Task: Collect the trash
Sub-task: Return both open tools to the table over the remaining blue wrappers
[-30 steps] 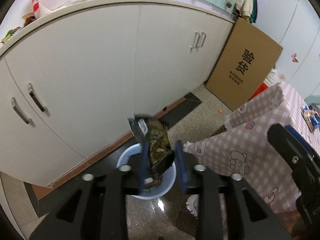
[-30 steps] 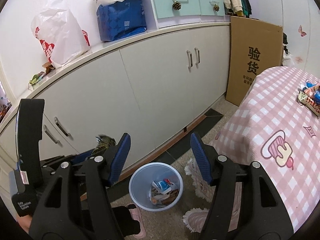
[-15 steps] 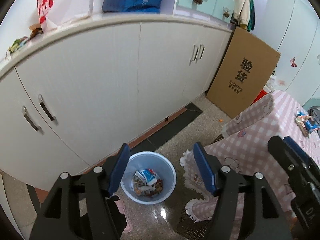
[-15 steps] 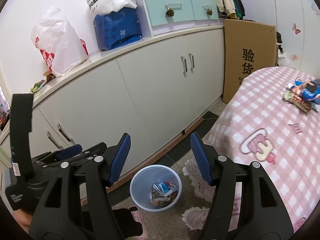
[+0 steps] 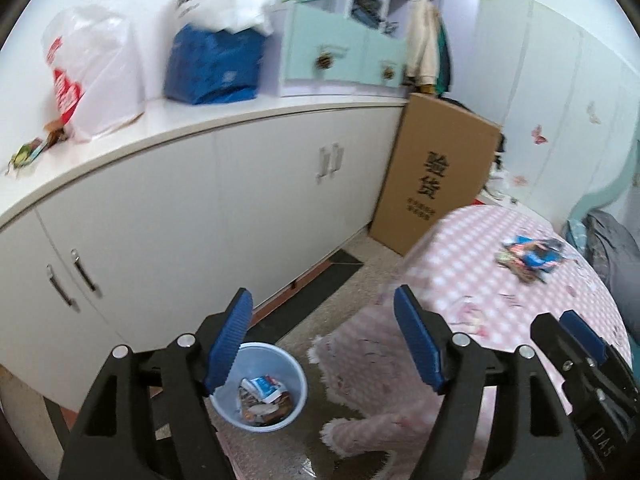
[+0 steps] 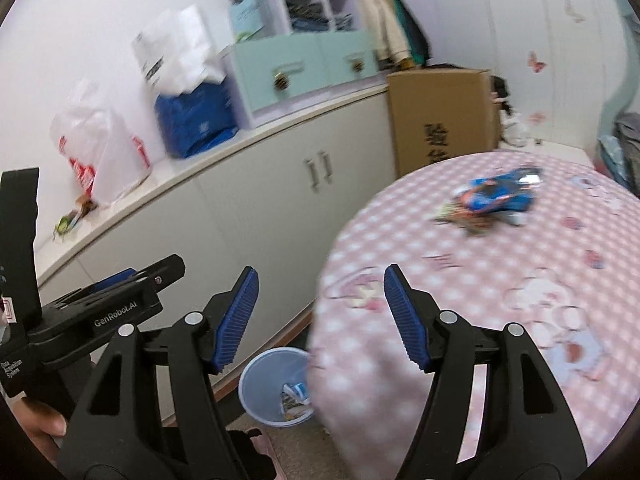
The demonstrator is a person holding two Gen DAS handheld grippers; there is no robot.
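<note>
A pale blue trash bin (image 5: 262, 390) stands on the floor by the white cabinets, holding several wrappers; it also shows in the right wrist view (image 6: 276, 392), partly behind the table edge. A small pile of blue and orange wrappers (image 5: 530, 256) lies on the pink checked tablecloth (image 5: 500, 320), seen too in the right wrist view (image 6: 494, 198). My left gripper (image 5: 324, 340) is open and empty, above and right of the bin. My right gripper (image 6: 320, 318) is open and empty, over the near edge of the table (image 6: 460, 280).
White base cabinets (image 5: 240, 208) run along the left with bags and a mint drawer unit (image 5: 340, 56) on top. A tall cardboard box (image 5: 434, 176) leans at the cabinet's end. A fluffy pink rug (image 5: 360, 380) lies beside the bin.
My left gripper opened and let the dark wrapper drop into the bin. Both grippers have since risen and swung right toward the table.
</note>
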